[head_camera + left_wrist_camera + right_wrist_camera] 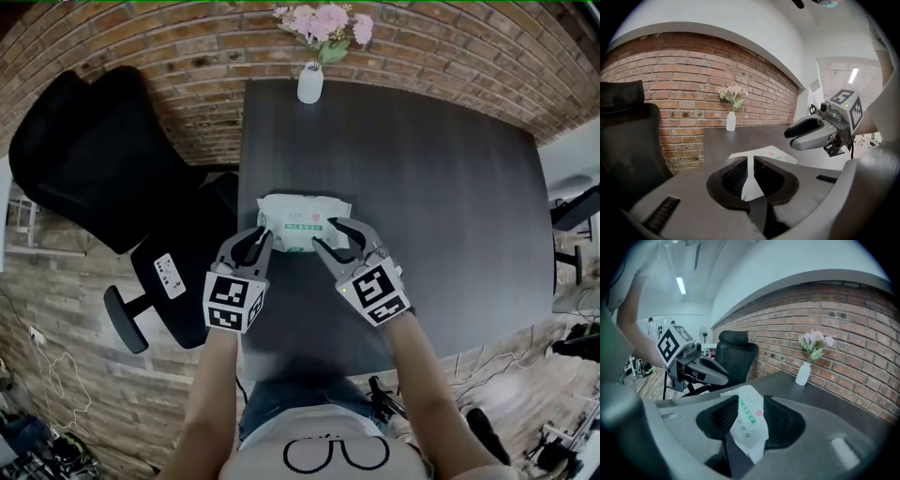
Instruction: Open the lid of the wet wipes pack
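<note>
The wet wipes pack (302, 217) lies flat on the dark tabletop (422, 206), its printed top with the green strip facing up. Both tools come at the pack from the person's side.

The left hand-held gripper (261, 234) is at the pack's near left corner. Its jaws are drawn close, with only a thin slit between them. The pack's white wrapper shows through that slit, and nothing looks clamped.

The right hand-held gripper (324, 232) is over the pack's near right corner. It is released, with its jaws well apart. The pack's printed face shows in the gap, and the pads do not press on it. Each tool's marker cube points back toward the person.

Beyond the pack, at the tabletop's far edge, a white vase (310, 84) holds pink flowers (323, 21) in front of a brick wall (187, 56). To the left of the pack, off the tabletop, is a black office chair (94, 159).
</note>
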The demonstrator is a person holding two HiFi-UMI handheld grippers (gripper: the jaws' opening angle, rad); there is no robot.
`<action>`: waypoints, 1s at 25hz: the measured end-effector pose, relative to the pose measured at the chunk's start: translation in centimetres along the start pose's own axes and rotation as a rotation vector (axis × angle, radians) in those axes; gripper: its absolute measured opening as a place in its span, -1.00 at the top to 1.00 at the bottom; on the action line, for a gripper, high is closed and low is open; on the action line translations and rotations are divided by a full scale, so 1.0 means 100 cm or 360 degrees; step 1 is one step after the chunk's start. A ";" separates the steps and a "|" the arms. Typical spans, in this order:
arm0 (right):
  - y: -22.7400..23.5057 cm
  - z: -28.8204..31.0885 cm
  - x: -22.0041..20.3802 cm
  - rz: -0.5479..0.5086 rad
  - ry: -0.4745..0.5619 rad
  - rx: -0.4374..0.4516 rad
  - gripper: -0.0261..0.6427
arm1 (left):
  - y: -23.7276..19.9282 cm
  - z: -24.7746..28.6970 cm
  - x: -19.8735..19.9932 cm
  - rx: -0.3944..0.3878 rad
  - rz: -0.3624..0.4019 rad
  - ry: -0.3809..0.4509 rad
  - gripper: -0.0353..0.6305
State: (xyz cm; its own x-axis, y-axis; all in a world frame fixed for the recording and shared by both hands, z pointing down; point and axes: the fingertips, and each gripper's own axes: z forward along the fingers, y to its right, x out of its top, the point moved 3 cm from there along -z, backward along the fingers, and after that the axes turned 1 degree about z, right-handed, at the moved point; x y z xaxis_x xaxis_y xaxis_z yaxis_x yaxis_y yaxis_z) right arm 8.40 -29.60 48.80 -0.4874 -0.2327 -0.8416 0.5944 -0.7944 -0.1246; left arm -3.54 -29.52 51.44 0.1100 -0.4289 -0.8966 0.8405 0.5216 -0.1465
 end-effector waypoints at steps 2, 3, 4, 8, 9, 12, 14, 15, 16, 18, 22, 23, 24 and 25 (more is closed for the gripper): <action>-0.001 0.013 -0.005 -0.0067 -0.0048 0.0046 0.42 | -0.004 0.008 -0.010 -0.0005 -0.0011 -0.0053 0.78; -0.001 0.019 -0.009 -0.0094 -0.0076 0.0067 0.40 | -0.006 0.012 -0.014 -0.0008 -0.0017 -0.0077 0.78; -0.002 0.024 -0.013 -0.0112 -0.0101 0.0088 0.38 | -0.007 0.016 -0.018 -0.0012 -0.0023 -0.0100 0.78; -0.006 0.044 -0.025 -0.0196 -0.0175 0.0217 0.29 | -0.011 0.027 -0.031 -0.0015 -0.0048 -0.0175 0.78; -0.007 0.048 -0.028 -0.0231 -0.0200 0.0246 0.26 | -0.012 0.029 -0.034 -0.0013 -0.0056 -0.0190 0.78; -0.007 0.055 -0.035 -0.0326 -0.0262 0.0305 0.21 | -0.013 0.033 -0.039 -0.0010 -0.0071 -0.0232 0.78; -0.007 0.059 -0.036 -0.0376 -0.0286 0.0345 0.20 | -0.014 0.035 -0.042 -0.0010 -0.0095 -0.0246 0.78; -0.007 0.061 -0.037 -0.0398 -0.0298 0.0369 0.19 | -0.014 0.036 -0.042 -0.0011 -0.0107 -0.0250 0.78; -0.007 0.063 -0.037 -0.0414 -0.0310 0.0394 0.19 | -0.014 0.036 -0.042 -0.0012 -0.0114 -0.0253 0.78; -0.006 0.066 -0.037 -0.0409 -0.0336 0.0444 0.19 | -0.014 0.036 -0.043 -0.0018 -0.0118 -0.0261 0.78; -0.002 0.068 -0.038 -0.0309 -0.0366 0.0522 0.19 | -0.014 0.036 -0.043 -0.0028 -0.0122 -0.0278 0.78; -0.001 0.069 -0.038 -0.0287 -0.0369 0.0537 0.21 | -0.014 0.036 -0.043 -0.0028 -0.0121 -0.0280 0.78; 0.000 0.069 -0.037 -0.0264 -0.0369 0.0554 0.22 | -0.015 0.036 -0.043 -0.0028 -0.0122 -0.0279 0.78; 0.001 0.070 -0.036 -0.0238 -0.0368 0.0575 0.23 | -0.015 0.036 -0.043 -0.0027 -0.0125 -0.0276 0.78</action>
State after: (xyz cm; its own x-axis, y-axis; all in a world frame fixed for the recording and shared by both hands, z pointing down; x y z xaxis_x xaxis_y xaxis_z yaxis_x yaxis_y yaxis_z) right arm 5.77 -32.80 55.51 -0.7053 -0.1867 -0.6839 0.2649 -0.9642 -0.0099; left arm -3.34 -31.16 57.01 0.1354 -0.5890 -0.7967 0.8411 0.4934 -0.2218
